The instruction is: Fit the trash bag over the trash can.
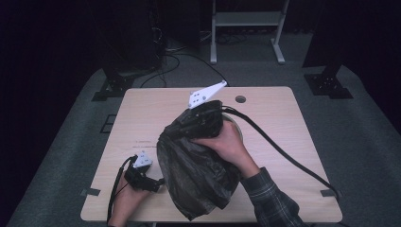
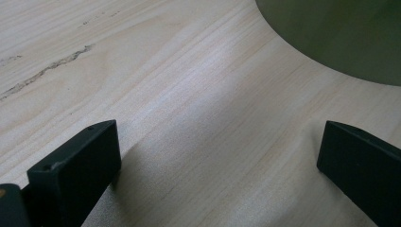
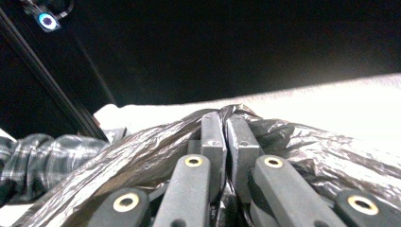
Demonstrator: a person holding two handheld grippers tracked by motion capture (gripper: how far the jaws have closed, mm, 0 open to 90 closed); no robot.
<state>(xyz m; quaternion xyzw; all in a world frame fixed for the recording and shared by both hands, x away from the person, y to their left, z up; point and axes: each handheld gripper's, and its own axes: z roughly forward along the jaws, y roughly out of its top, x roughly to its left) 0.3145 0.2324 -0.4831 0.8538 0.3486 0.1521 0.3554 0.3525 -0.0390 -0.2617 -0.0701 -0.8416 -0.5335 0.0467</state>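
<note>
A crumpled black plastic bag (image 1: 198, 177) hangs over the middle of the wooden table (image 1: 274, 113), reaching down to its near edge. My right gripper (image 1: 182, 128) holds the bag's top edge above the table. In the right gripper view its jaws (image 3: 225, 127) are shut with the shiny bag film (image 3: 142, 151) pinched between them and draped around the fingers. My left gripper (image 1: 157, 182) rests low at the near left, just beside the bag. In the left gripper view it stands open (image 2: 217, 146) over bare wood, with nothing between its fingers.
A pale round object (image 1: 238, 126) lies partly hidden under the right hand. A small hole (image 1: 240, 99) marks the table's far side. A thick cable (image 1: 283, 153) trails right off the table. A dark rounded shape (image 2: 340, 33) fills the upper right of the left gripper view.
</note>
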